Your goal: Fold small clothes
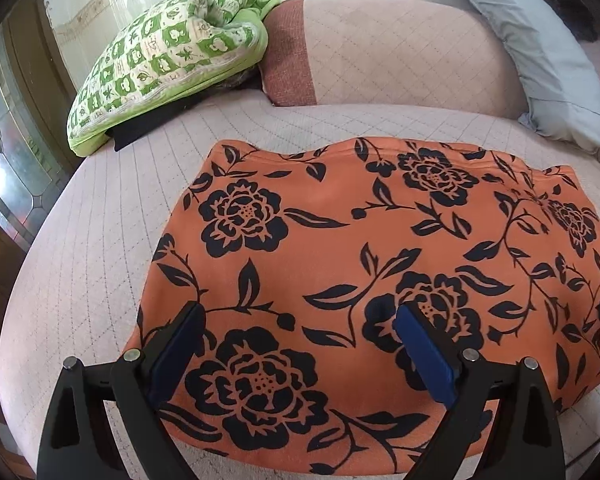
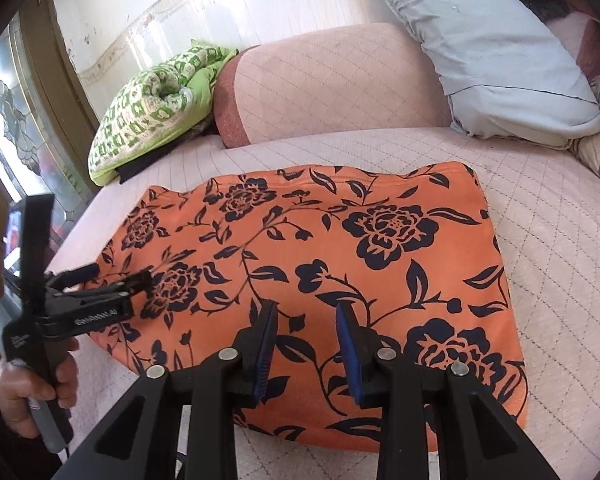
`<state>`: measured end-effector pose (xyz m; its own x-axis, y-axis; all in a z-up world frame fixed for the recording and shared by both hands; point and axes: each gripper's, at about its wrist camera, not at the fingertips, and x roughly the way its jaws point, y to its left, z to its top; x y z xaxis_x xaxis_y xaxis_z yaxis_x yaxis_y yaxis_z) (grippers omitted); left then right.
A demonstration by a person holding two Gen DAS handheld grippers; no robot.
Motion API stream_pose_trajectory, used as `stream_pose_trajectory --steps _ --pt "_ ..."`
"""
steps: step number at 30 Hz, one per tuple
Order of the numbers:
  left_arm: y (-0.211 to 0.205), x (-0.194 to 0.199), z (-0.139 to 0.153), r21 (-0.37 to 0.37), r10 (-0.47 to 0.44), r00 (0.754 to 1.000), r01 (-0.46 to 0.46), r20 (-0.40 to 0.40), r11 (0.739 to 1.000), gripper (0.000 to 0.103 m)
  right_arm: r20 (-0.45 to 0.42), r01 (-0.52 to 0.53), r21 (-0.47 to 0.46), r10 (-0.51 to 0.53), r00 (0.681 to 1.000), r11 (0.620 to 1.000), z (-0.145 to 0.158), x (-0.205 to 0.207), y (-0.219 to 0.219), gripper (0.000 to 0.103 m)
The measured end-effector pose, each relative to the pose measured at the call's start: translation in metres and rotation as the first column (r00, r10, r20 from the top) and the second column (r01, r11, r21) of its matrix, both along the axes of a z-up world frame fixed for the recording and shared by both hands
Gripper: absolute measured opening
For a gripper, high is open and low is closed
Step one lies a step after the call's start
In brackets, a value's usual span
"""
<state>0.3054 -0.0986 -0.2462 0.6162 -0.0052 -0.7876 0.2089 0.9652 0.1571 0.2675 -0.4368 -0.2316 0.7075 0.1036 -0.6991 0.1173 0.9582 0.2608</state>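
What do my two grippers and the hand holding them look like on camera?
Both are matte black, with angular triangular-cutout arms, silver pivot pins and blue pads on the fingers. The left gripper matches the right gripper. Small white lettering marks the left one's side in the right wrist view, where a bare hand grips a grey handle.

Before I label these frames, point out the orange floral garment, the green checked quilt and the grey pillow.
orange floral garment (image 1: 340, 248), left wrist view, its plain middle.
green checked quilt (image 1: 160, 64), left wrist view, its top face.
grey pillow (image 2: 492, 52), right wrist view, its centre.
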Motion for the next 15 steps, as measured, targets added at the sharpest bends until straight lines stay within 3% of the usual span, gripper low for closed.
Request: stream_pose_trajectory --steps 6,11,15 --pt "-0.001 -0.003 0.002 -0.005 -0.002 1.0 0.002 0.003 1.0 0.096 -0.034 0.003 0.019 -0.003 0.999 1.0 -0.009 0.004 -0.001 0.033" --pt "-0.003 -0.004 -0.001 -0.002 -0.009 1.0 0.009 -0.01 1.0 0.096 -0.128 0.009 0.035 -0.005 0.992 0.999 -0.027 0.012 -0.002 0.033" --pt "-0.006 -0.002 -0.017 0.012 -0.01 0.996 0.011 -0.091 1.0 0.096 -0.14 0.011 0.041 -0.006 0.99 0.999 -0.029 0.013 -0.003 0.033"
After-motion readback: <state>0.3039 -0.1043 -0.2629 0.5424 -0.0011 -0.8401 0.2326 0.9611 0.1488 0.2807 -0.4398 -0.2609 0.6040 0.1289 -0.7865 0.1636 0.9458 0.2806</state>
